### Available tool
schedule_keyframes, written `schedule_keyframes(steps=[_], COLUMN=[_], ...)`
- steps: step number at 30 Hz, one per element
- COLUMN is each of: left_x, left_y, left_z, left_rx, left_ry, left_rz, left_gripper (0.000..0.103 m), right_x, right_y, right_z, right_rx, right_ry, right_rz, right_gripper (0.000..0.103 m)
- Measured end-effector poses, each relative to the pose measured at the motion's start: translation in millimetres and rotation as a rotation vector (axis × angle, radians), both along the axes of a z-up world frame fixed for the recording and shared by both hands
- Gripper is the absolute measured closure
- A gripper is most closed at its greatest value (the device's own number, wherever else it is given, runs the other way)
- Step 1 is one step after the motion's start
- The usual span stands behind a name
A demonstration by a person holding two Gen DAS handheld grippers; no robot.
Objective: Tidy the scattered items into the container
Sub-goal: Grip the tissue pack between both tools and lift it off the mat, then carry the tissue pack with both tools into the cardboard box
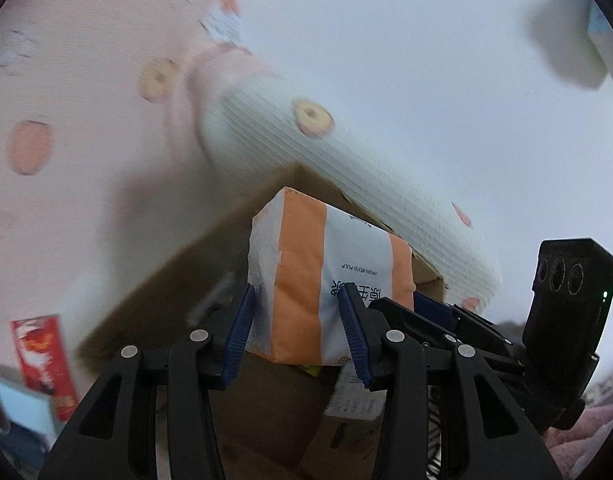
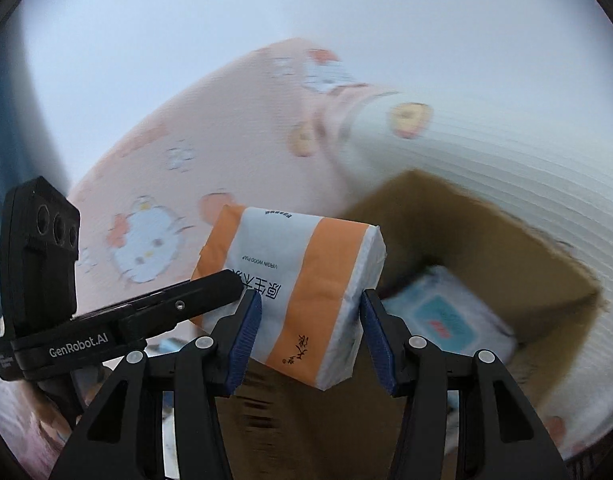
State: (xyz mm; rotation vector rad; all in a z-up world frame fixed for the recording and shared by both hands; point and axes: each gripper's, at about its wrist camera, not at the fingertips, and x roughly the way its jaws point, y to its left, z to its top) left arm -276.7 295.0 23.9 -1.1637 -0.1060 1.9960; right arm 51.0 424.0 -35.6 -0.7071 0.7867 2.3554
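An orange and white tissue pack (image 1: 326, 280) is held in the air by both grippers at once. My left gripper (image 1: 296, 320) is shut on one end of it. My right gripper (image 2: 310, 320) is shut on the other end (image 2: 302, 292). The pack hangs over the near edge of an open brown cardboard box (image 2: 506, 240). A blue and white wipes pack (image 2: 446, 316) lies inside the box. In the left wrist view the box (image 1: 166, 280) shows behind and below the pack, and the right gripper's body (image 1: 562, 320) is at the right.
A pink cartoon-print pillow (image 2: 186, 160) and a white ribbed bolster (image 1: 346, 160) lie behind the box. A red packet (image 1: 42, 360) and a light blue object (image 1: 14, 408) sit at the lower left of the left wrist view. Pink fluffy fabric (image 1: 594, 432) is at the right.
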Motion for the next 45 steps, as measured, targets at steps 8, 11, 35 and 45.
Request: schedule_keyframes(steps=[8, 11, 35, 45], left_x=[-24, -30, -32, -46], left_y=[67, 86, 86, 104], left_z=[-22, -28, -91, -110], left_rx=[-0.011, -0.052, -0.312, -0.304], left_ry=[-0.126, -0.128, -0.352, -0.410], left_rz=[-0.107, -0.135, -0.004, 0.021], left_gripper=[0.055, 0.055, 0.090, 0.091], right_x=[30, 34, -3, -27], right_y=[39, 53, 84, 86], right_z=[-8, -12, -35, -58], right_rx=[-0.012, -0.039, -0.034, -0.180], right_ry=[-0.086, -0.115, -0.441, -0.512], right_rz=[-0.136, -0.162, 0.005, 0.190], right_gripper=[0.054, 0.054, 0.079, 0.089])
